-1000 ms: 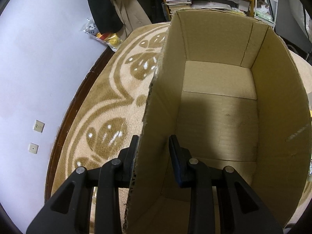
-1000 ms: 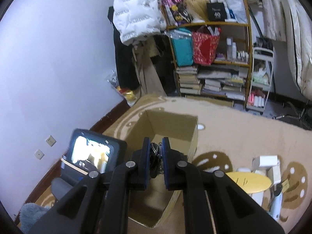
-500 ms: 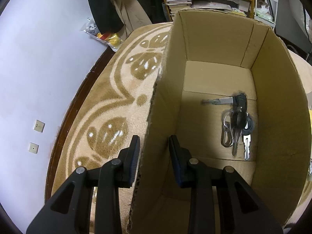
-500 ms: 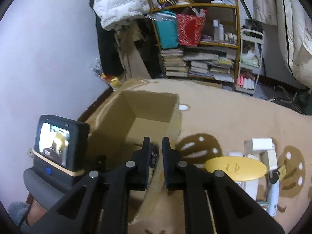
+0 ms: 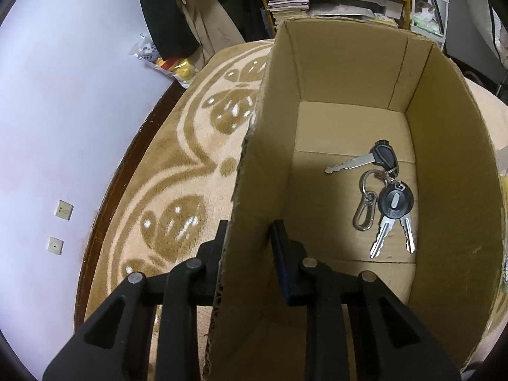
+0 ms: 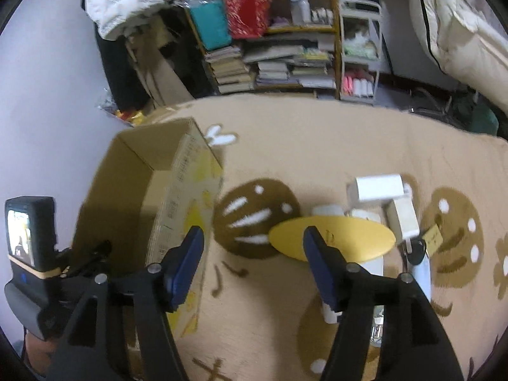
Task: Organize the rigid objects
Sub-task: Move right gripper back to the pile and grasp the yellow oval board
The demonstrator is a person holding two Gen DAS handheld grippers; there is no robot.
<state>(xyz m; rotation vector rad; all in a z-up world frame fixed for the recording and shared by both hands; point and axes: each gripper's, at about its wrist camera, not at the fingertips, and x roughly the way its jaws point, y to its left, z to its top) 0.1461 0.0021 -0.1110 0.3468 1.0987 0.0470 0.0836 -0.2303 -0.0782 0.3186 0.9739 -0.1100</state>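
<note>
Keys point(image 5: 381, 197) now lie on the cardboard box point(image 5: 451, 146) floor, dropped since a second ago. Your right gripper point(image 6: 250, 263) is spread wide, empty; your left gripper point(image 5: 249, 238) clamps the box's near wall. Next: yellow lid point(image 6: 333, 241).

Lilac wall point(image 5: 63, 101), tan patterned rug point(image 6: 317, 146), cluttered bookshelf point(image 6: 273, 63) w/ white cart point(image 6: 358, 54) beside it.

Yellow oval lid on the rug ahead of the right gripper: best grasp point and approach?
Take the flat yellow oval lid across its short width, at the near rim, coming from above and in front with the open right gripper. It sits raised on white containers, so the thin edge is probably exposed.
</note>
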